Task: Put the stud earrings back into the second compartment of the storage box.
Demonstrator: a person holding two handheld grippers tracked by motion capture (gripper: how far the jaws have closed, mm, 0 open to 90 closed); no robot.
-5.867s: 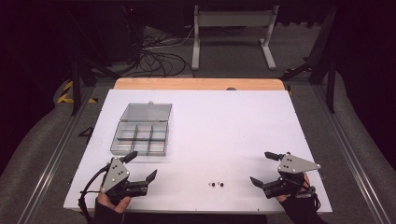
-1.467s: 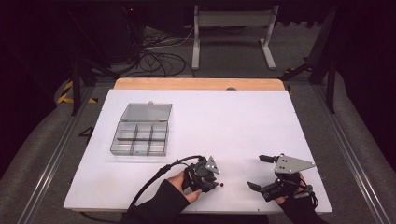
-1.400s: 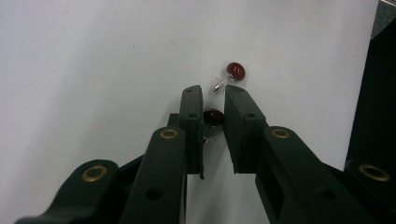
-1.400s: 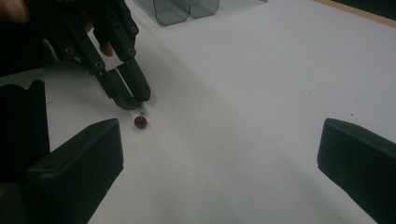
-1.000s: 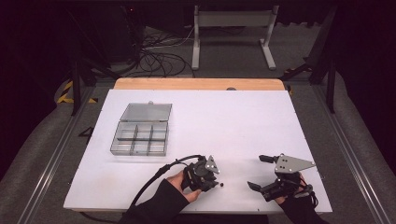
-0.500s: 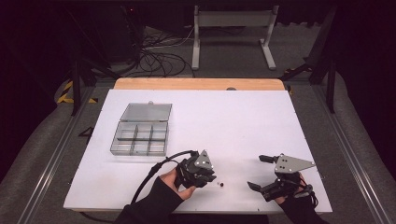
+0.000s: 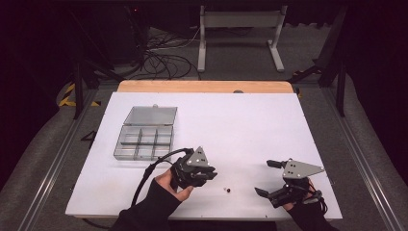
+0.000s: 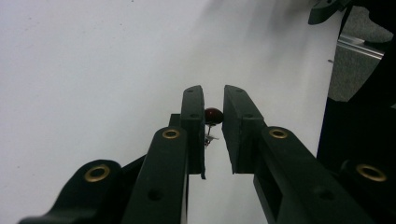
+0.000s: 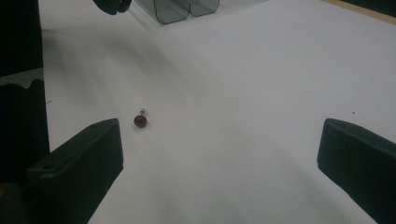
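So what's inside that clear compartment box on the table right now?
From the high view, the compartment box lies open with its lid folded back, and the visible sections look empty. Its glare and dividers could hide something tiny, so that can't be ruled out.

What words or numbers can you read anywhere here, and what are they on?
None: no words, numbers or labels can be read in any view.
The box is clear plastic with no print.
The left tool and the right tool are plain black, and the grey plate is bare.
The black and yellow stripes on the floor are a marking, not text.
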